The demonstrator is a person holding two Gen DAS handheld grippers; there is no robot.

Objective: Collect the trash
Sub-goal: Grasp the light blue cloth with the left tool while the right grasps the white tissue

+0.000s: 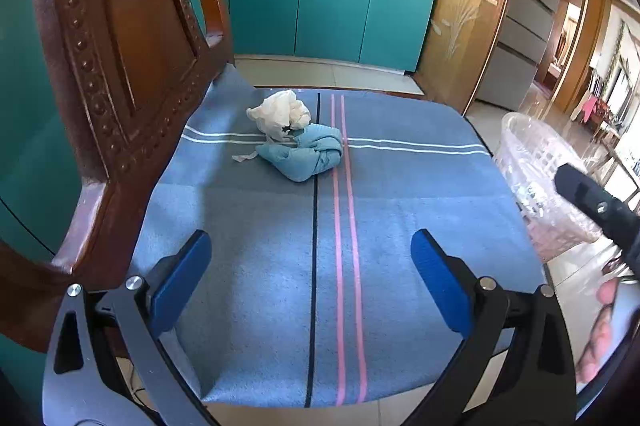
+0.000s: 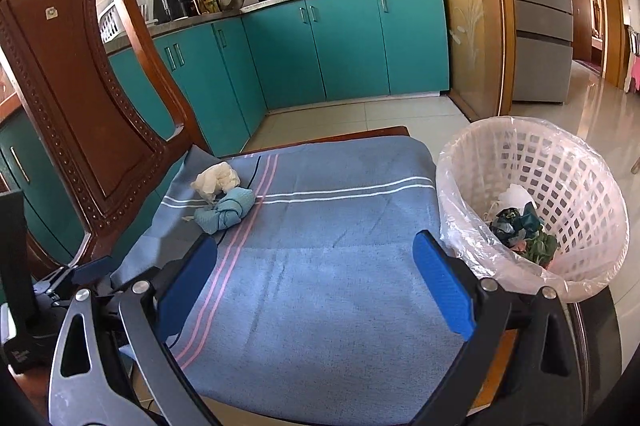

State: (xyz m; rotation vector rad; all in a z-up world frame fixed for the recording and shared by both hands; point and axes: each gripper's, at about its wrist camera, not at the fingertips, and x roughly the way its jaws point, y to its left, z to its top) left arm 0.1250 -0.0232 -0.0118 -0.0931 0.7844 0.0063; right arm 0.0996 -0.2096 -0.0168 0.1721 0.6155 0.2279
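Observation:
A crumpled white tissue (image 1: 280, 113) and a knotted light-blue cloth wad (image 1: 306, 155) lie together on the blue striped towel (image 1: 400, 226) that covers a chair seat. A small paper scrap (image 1: 244, 157) lies just left of the wad. My left gripper (image 1: 311, 258) hovers open over the near half of the seat, well short of them. In the right wrist view the same tissue (image 2: 216, 179) and blue wad (image 2: 226, 211) sit far left, and my right gripper (image 2: 314, 262) is open and empty. A white lattice trash basket (image 2: 580, 193) with a clear liner stands right of the chair, holding scraps.
The carved wooden chair back (image 1: 120, 65) rises on the left. Teal kitchen cabinets (image 2: 344, 45) and a counter with pots stand behind. A wood-framed glass partition (image 2: 472, 25) and a grey fridge (image 2: 540, 5) are at the right. Part of the other gripper (image 1: 600, 209) and a hand (image 1: 600, 338) show at the right edge.

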